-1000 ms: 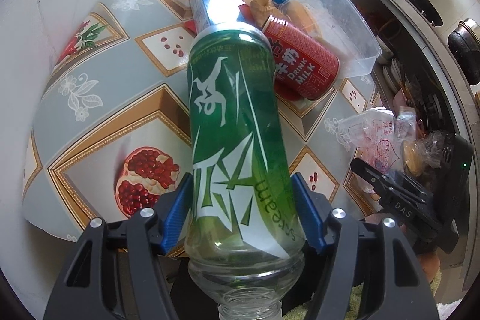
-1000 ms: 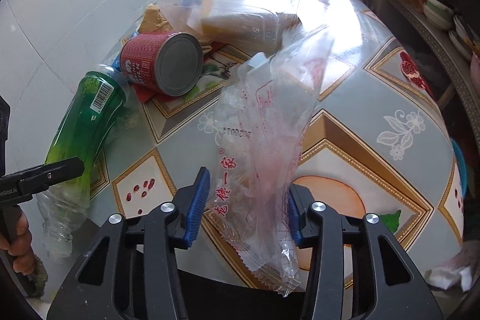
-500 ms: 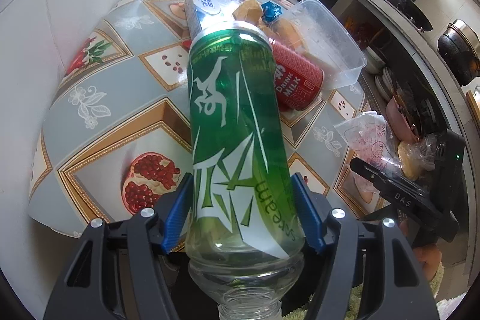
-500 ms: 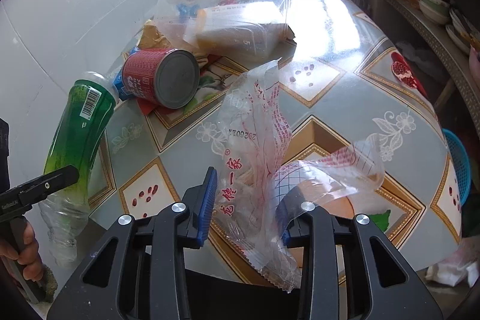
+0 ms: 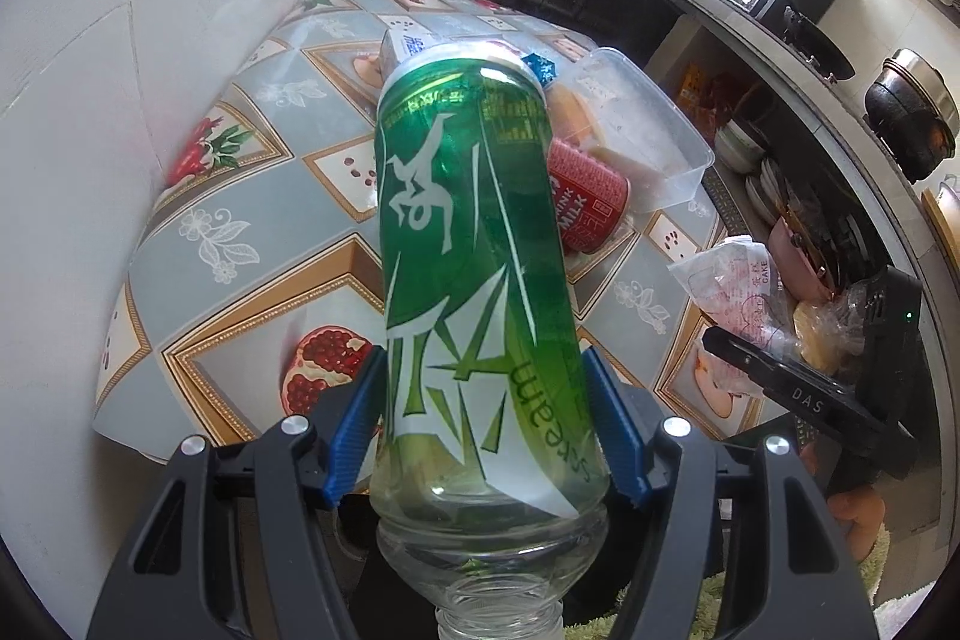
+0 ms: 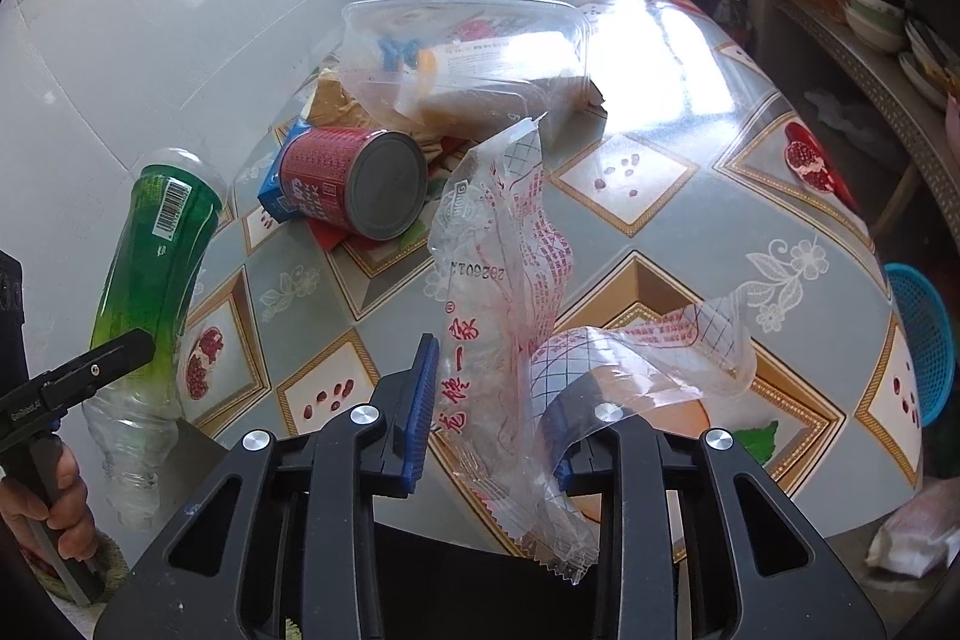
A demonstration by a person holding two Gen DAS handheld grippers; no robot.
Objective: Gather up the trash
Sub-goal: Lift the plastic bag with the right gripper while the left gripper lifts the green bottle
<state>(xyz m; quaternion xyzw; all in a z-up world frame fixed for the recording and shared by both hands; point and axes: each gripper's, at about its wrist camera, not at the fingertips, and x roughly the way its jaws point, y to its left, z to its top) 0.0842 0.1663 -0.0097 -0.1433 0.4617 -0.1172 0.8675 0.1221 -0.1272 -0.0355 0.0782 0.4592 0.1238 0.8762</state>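
Green bottle (image 5: 474, 280) in left tool (image 5: 483, 424), cap end cut off.

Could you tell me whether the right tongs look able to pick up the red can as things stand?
Probably not: the right tongs already have a clear wrapper between their jaws, which have just been closing. The red can itself lies unobstructed.

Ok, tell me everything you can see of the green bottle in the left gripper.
The green bottle is clear plastic with a green-and-white printed sleeve and a barcode, and looks empty. Its bare neck end points back toward the camera and its base toward the table; no cap is visible. The left gripper clamps it across the lower body, holding it in the air off the table.
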